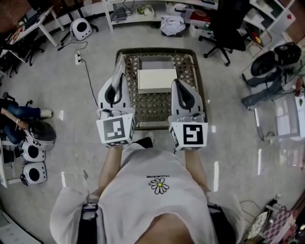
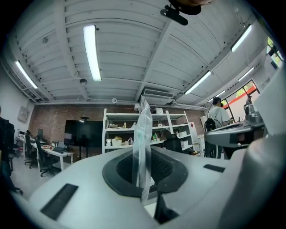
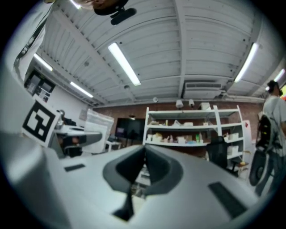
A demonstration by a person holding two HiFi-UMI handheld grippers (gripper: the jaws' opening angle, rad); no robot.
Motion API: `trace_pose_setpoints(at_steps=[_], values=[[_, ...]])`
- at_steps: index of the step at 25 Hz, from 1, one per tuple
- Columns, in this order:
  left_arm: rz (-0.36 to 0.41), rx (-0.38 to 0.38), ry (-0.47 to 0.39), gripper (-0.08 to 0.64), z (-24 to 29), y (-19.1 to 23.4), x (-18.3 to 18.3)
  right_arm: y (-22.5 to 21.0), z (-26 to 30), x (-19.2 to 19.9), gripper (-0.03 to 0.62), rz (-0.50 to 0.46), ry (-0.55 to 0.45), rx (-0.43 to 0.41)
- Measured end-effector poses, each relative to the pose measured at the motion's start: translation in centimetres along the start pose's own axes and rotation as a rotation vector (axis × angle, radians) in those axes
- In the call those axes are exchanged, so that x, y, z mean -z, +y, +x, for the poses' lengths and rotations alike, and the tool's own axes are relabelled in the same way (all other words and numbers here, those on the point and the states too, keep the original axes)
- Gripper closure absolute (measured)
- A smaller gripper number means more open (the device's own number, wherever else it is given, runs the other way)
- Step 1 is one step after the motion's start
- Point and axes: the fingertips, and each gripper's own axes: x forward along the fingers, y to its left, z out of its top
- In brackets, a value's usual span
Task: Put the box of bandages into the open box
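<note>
In the head view both grippers reach out level over a dark lattice crate on the floor. Inside it lie a flat white box and, behind that, an open grey box. My left gripper is shut on a clear plastic bag that stands up from its jaws. The left gripper view shows the bag pinched edge-on in the left gripper. My right gripper has its jaws together with nothing between them, as the right gripper also shows close up. I cannot tell which box holds bandages.
A black office chair stands at the back right, white shelving along the back wall. A power strip and cable lie left of the crate. A seated person and round white devices are at far left.
</note>
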Motion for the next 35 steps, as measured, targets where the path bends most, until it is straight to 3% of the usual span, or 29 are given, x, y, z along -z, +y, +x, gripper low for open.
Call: trace_pose_setpoints(at_steps=[6, 13, 21, 25, 35], values=[[-0.067, 0.014, 0.035, 0.522, 7.0, 3.4, 2.9, -1.3, 7.0, -0.2, 0.561, -0.006, 0.010, 0.037], [-0.116, 0.088, 0.054, 0.525, 11.9, 2.9, 4.3, -3.0, 11.6, 1.7, 0.561, 0.061, 0.059, 0.049], [-0.126, 0.050, 0.103, 0.525, 13.6, 2.0, 6.4, -3.5, 13.8, 3.2, 0.561, 0.083, 0.091, 0.011], [-0.152, 0.044, 0.082, 0.525, 14.4, 1.1, 5.7, -4.7, 14.1, 3.7, 0.561, 0.123, 0.086, -0.010], [-0.093, -0.035, 0.140, 0.525, 15.7, 0.7, 6.9, -5.1, 15.5, 5.6, 0.561, 0.161, 0.120, -0.088]])
